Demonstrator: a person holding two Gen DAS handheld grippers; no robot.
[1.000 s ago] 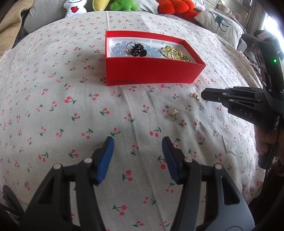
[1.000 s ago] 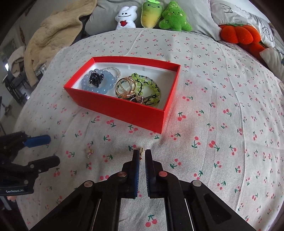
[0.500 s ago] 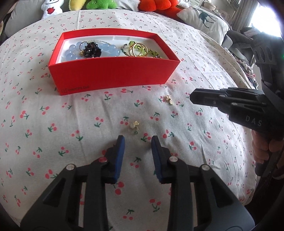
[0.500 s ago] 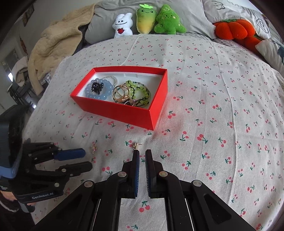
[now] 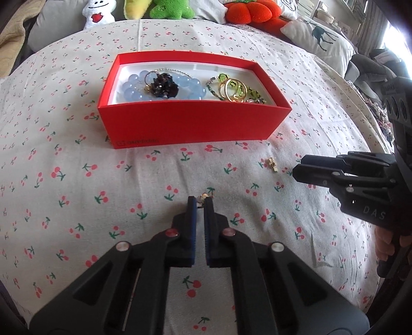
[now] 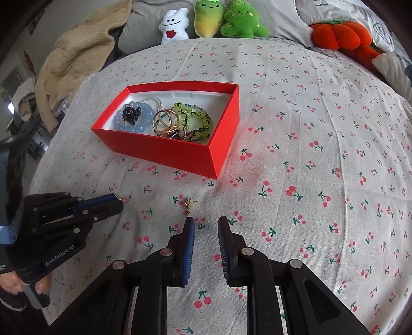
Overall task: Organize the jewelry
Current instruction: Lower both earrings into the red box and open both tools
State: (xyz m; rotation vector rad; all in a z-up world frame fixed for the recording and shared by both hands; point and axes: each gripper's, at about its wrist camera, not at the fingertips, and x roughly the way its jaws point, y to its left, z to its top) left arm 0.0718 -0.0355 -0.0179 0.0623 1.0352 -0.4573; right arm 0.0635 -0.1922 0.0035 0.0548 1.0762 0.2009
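Observation:
A red box (image 5: pixel 195 123) (image 6: pixel 164 152) on the cherry-print bedsheet holds a blue bead bracelet (image 5: pixel 195 89), a black cluster piece (image 5: pixel 163 83), gold rings (image 6: pixel 166 122) and green bead bracelets (image 6: pixel 198 117). My left gripper (image 5: pixel 200 199) (image 6: pixel 119 199) is shut on a small gold earring (image 5: pixel 203 197) just in front of the box. A second gold earring (image 5: pixel 271 163) (image 6: pixel 188 204) lies on the sheet. My right gripper (image 6: pixel 206 224) (image 5: pixel 296 168) is open, just behind that earring.
Plush toys (image 6: pixel 213 22) and an orange plush pumpkin (image 6: pixel 340 32) line the far edge of the bed. A beige blanket (image 6: pixel 74 59) lies at the far left. A deer-print pillow (image 5: pixel 319 36) sits at the far right.
My left gripper moved forward and closed on the nearer earring. My right gripper opened from shut and sits slightly right of the other earring.

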